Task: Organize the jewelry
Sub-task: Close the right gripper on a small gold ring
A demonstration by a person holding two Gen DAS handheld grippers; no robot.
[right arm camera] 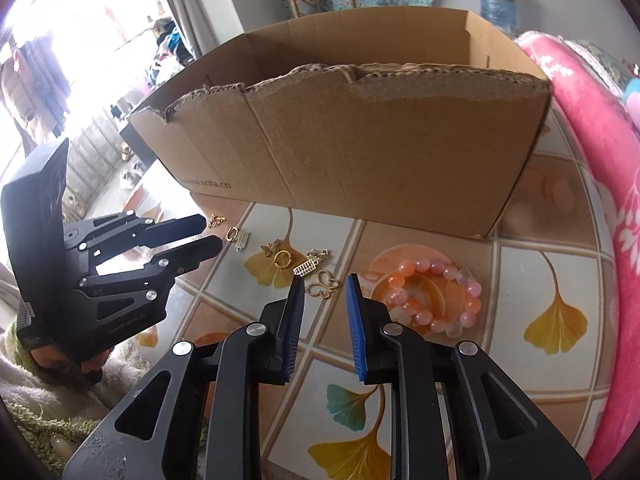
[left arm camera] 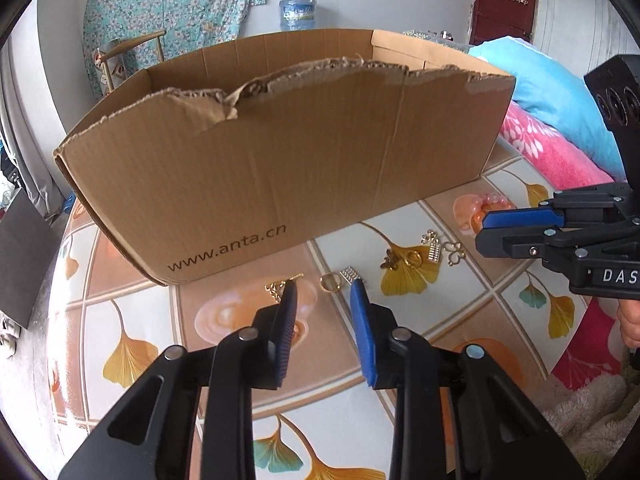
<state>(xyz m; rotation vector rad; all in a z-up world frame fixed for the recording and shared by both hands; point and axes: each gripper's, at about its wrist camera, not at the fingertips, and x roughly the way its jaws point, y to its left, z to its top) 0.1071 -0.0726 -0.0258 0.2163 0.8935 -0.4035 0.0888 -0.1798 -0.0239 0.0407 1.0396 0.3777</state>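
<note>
Low centre of the left wrist view, the left gripper (left arm camera: 324, 292) hangs over the leaf-patterned tabletop (left arm camera: 460, 320), its blue pads parted with only air between them and nothing pinched. Just past its tips lies a small gold ring (left arm camera: 330, 282), with a silver charm (left arm camera: 351, 274) touching or nearly touching it on the right, and a bit of gold chain (left arm camera: 276, 290) peeks out beside the left fingertip.

Further right in that view sits a little cluster of gold pieces (left arm camera: 404, 258), then a butterfly-shaped charm (left arm camera: 456, 254). The right gripper (left arm camera: 480, 228) comes in from the right edge; side-on, its fingers stand a little apart with nothing in them.

In the right wrist view the right gripper (right arm camera: 325, 280) is low centre, pads close but parted, empty. The butterfly charm (right arm camera: 322, 286) lies on the table right beyond its tips. To the right, touching nothing, rests a pink and orange bead bracelet (right arm camera: 436, 300). The left gripper (right arm camera: 212, 236) reaches in from the left.

Behind all the jewelry, filling the upper middle of both views, stands the open cardboard box (left arm camera: 280, 168) with a torn front edge. A pink blanket (right arm camera: 592, 128) is bunched at the right.
</note>
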